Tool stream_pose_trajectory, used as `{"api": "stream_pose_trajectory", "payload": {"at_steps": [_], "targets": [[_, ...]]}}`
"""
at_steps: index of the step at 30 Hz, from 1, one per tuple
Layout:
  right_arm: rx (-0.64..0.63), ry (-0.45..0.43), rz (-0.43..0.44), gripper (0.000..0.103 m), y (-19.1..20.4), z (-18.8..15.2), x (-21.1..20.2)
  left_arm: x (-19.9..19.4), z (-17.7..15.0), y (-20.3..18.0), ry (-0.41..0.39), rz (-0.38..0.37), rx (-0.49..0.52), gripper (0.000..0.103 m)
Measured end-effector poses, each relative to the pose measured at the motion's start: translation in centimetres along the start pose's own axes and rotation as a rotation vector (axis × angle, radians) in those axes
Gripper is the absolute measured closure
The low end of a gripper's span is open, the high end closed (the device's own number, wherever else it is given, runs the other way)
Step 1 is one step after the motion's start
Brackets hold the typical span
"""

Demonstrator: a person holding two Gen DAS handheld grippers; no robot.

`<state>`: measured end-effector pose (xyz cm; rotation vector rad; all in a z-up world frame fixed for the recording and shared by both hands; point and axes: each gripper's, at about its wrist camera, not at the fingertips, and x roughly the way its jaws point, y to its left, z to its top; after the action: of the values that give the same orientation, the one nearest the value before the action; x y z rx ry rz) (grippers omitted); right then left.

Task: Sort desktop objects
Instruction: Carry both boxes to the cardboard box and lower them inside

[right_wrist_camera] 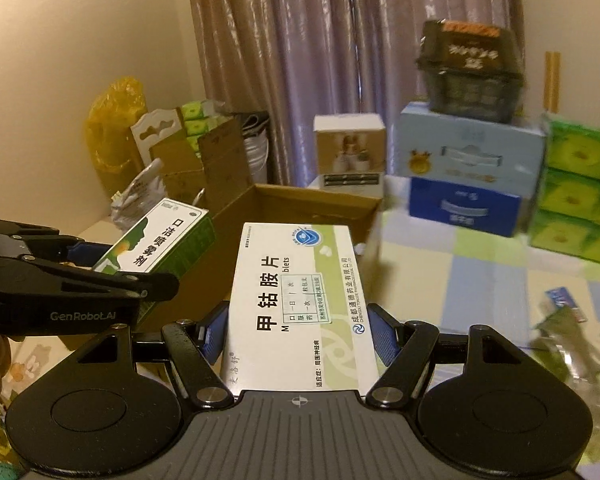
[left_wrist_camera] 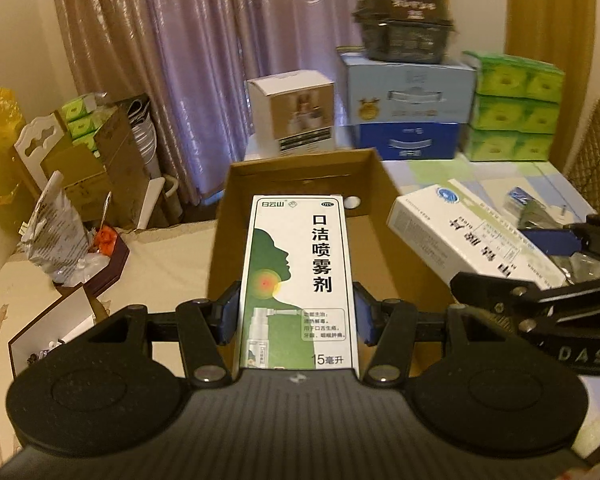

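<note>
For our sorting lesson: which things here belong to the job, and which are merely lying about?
Job:
left tool holding spray box
right tool holding tablet box
open cardboard box

Lying about:
green tissue packs
blue cartons
yellow bag

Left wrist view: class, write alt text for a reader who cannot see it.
The left tongs grip a green-and-white spray box above an open cardboard box. At right, the right tongs hold a white tablet box.
</note>
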<state>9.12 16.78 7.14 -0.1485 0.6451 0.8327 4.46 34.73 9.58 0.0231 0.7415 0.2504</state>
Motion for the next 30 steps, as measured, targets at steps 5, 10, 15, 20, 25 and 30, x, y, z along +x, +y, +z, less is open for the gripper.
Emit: {"api": "stream_pose_trajectory", "payload": {"at_steps": [5,10,15,20,25,30], "targets": [[0.004,0.027,-0.017,0.035,0.5,0.2,3.5,2.3,0.1,1.6,0.014,-0.007,0.005,0.052],[-0.002,0.043,-0.029,0.035,0.6,-0.2,5.4,4.9,-0.4,2.0,0.039,-0.02,0.012,0.052],[-0.015,0.038,-0.046,0.035,0.4,-0.7,6.2,6.2,-0.9,2.3,0.028,-0.013,-0.004,0.049],[-0.018,0.034,-0.047,0.035,0.5,-0.5,6.2,5.8,-1.1,2.9,0.019,0.006,-0.008,0.048],[-0.026,0.031,-0.039,0.035,1.2,-0.4,6.4,4.5,-1.1,3.5,0.002,0.023,-0.016,0.048],[-0.023,0.036,-0.001,0.034,1.9,-0.3,7.0,3.8,-1.2,3.9,0.005,0.03,-0.022,0.047]]}}
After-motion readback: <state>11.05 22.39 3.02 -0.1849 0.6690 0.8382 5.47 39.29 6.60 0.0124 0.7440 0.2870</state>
